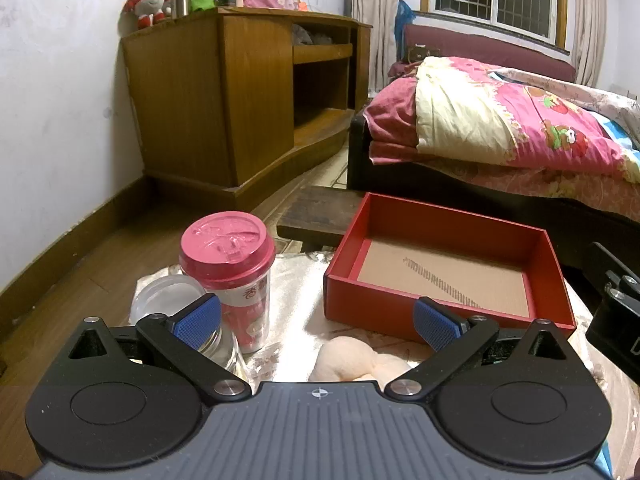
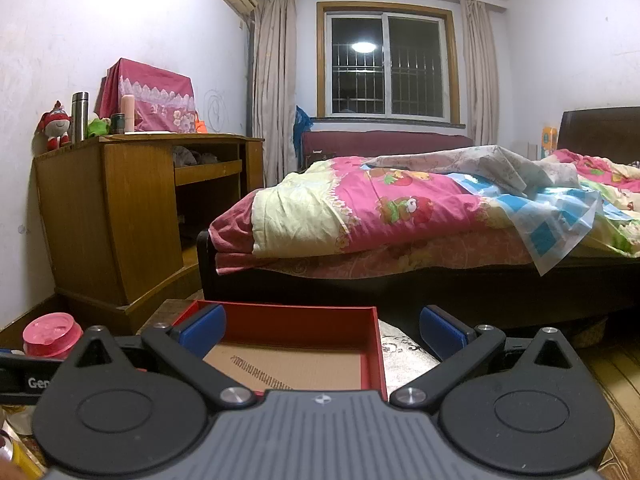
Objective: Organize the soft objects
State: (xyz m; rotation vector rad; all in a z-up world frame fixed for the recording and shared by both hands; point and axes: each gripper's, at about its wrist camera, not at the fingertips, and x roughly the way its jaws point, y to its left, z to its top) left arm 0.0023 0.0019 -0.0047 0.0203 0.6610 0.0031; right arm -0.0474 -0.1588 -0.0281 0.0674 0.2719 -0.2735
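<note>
left tongs (image 1: 318, 322): wide open, nothing between the blue pads (image 1: 199, 322); they stand above the near part of the bench.
soft toy (image 1: 352, 362): a pale peach plush thing, lying on the bench just in front of the left tongs, low between the two fingers and partly hidden by the gripper body. it is outside the box, near the front wall of it.
bench (image 1: 296, 276): low surface covered with a shiny pale cloth; it carries the toy, the cup, the jar and the box.
glass jar (image 1: 168, 300): clear, with a clear lid, on the left side, touching or just beside the cup; the left pad stands in front of it.
cup (image 1: 230, 264): tall, upright, with a pink lid and a red and white label, left of the box.
right tongs (image 2: 322, 332): also wide open and holding nothing; they stand over the near edge of the box.
red box (image 1: 404, 308): open, red walls, brown cardboard floor with a line of dark marks; nothing lies in it. in the right wrist view its right wall (image 2: 378, 356) is between the two fingers.
bed (image 2: 400, 216): behind the box, with a pink and cream quilt.
cabinet (image 2: 120, 208): wooden, at the left wall; on its top a red and white doll (image 2: 56, 124), a steel flask (image 2: 80, 110) and a thing under a pink cover.
window (image 2: 386, 66): far wall, dark, with curtains on both sides.
</note>
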